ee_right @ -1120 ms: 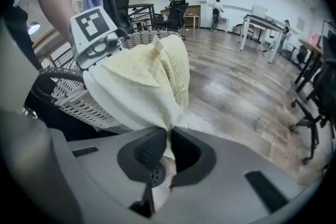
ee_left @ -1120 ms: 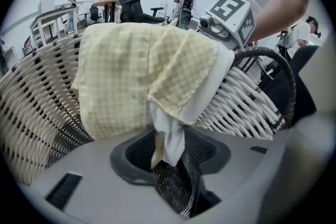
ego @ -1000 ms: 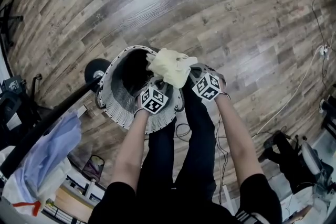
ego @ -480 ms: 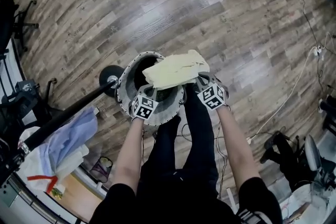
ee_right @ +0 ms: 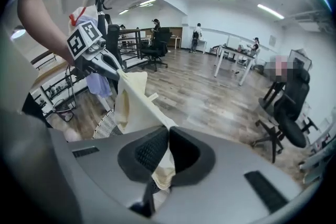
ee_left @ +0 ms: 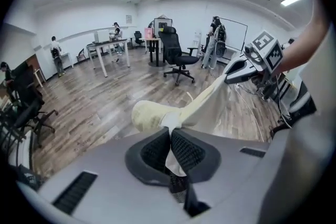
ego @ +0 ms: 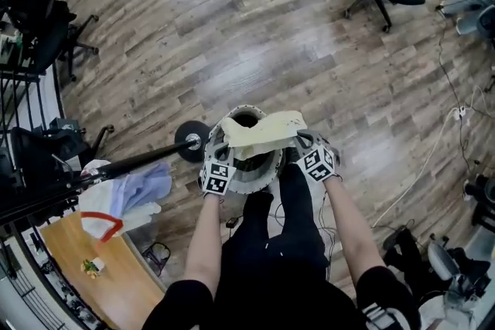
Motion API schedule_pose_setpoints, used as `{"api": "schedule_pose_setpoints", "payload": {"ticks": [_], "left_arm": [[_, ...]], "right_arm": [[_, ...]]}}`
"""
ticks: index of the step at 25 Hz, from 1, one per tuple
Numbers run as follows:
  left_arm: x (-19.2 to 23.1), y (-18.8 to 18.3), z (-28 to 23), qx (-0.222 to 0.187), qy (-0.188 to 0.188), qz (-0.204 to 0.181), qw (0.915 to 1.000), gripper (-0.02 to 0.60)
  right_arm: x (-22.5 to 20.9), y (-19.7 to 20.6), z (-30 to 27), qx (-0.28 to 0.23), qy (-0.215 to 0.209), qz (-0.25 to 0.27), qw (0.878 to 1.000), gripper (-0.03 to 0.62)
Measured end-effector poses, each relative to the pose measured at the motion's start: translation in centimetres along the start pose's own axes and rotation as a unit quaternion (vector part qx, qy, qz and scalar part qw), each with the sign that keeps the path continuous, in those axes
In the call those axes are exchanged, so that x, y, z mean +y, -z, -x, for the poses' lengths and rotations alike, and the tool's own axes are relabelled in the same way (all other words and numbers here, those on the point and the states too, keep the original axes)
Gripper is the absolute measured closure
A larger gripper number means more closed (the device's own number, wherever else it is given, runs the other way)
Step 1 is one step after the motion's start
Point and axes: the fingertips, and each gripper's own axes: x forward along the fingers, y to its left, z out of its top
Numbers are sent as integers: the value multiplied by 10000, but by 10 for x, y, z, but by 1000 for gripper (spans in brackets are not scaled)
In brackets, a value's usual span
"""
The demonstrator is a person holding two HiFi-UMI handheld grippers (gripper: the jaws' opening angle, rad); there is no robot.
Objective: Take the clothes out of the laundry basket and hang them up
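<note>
The wooden floor (ego: 232,27) is carrying the white laundry basket (ego: 254,180). The pale yellow garment (ego: 263,134) is hanging stretched over the basket. The left gripper (ee_left: 170,131) is pinching one garment edge between closed jaws. The right gripper (ee_right: 167,134) is pinching the opposite edge likewise.

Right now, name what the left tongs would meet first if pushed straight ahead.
The left tongs, shut on the pale yellow cloth garment, would push into its bunched fold first; beyond it probably only brown wood-plank floor.
</note>
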Motion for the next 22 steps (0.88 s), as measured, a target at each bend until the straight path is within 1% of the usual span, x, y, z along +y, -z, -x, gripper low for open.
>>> {"api": "schedule_pose_setpoints", "payload": {"ticks": [3, 5, 7, 10, 12, 14, 17, 19, 22], "left_arm": [[9, -22, 40, -122, -179, 22, 9998, 557], [20, -38, 59, -294, -346, -30, 9990, 558], [32, -56, 79, -454, -535, -4, 9975, 557], [46, -79, 113, -627, -878, -5, 9942, 558], [57, -91, 135, -742, -1178, -53, 9902, 557], [66, -101, 158, -843, -1563, -27, 9841, 558], [74, -116, 192, -989, -2135, 160, 9718, 558], [75, -124, 211, -1060, -2528, 317, 9612, 557], [73, -125, 236, -1058, -3072, 774, 9426, 558]], "right_arm": [[-3, -41, 21, -161, 83, 193, 9997, 576], [-9, -69, 31, -308, 86, 318, 9990, 577], [-14, -101, 42, -533, 95, 482, 9974, 577], [-14, -144, 58, -882, 55, 743, 9933, 577], [-14, -172, 65, -1115, -8, 948, 9892, 577], [-14, -200, 69, -1376, -128, 1138, 9839, 577], [-13, -234, 72, -1707, -396, 1375, 9749, 577], [-15, -255, 73, -1874, -628, 1574, 9676, 577], [-15, -285, 79, -2098, -990, 1951, 9530, 577]]}}
